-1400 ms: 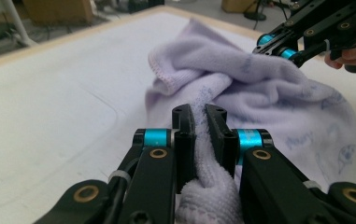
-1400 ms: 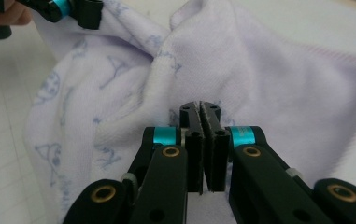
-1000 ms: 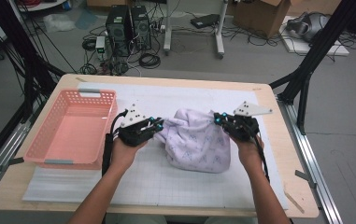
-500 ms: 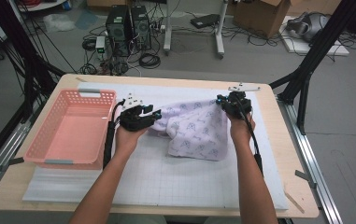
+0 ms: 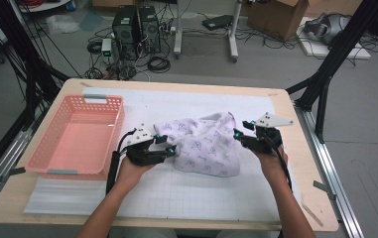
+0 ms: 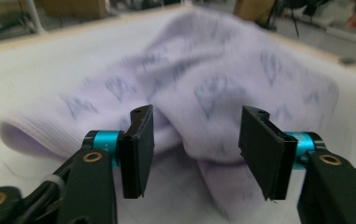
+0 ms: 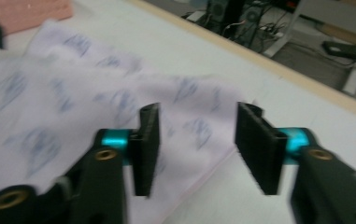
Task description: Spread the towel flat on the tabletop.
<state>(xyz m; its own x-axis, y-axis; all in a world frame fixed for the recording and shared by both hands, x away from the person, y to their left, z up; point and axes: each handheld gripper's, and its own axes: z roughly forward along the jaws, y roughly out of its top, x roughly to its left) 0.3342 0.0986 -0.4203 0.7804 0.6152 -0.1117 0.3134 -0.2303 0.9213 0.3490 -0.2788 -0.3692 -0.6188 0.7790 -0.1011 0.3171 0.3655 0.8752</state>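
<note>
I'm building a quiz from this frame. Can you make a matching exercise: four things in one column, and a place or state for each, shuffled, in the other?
Things:
1. pink basket
2. lilac cloth
3. left gripper
4. cardboard box

Places or states:
a. on the floor beyond the table
b. jaws open at the cloth's left edge
c. at the table's left side
d. crumpled between both grippers

Pairs: 1-c, 2-d, 3-b, 4-a

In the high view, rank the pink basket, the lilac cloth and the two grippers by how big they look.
1. Pink basket, largest.
2. Lilac cloth, clearly smaller in outline.
3. Left gripper and right gripper: both far smaller and about alike, so I will not rank one above the other.
</note>
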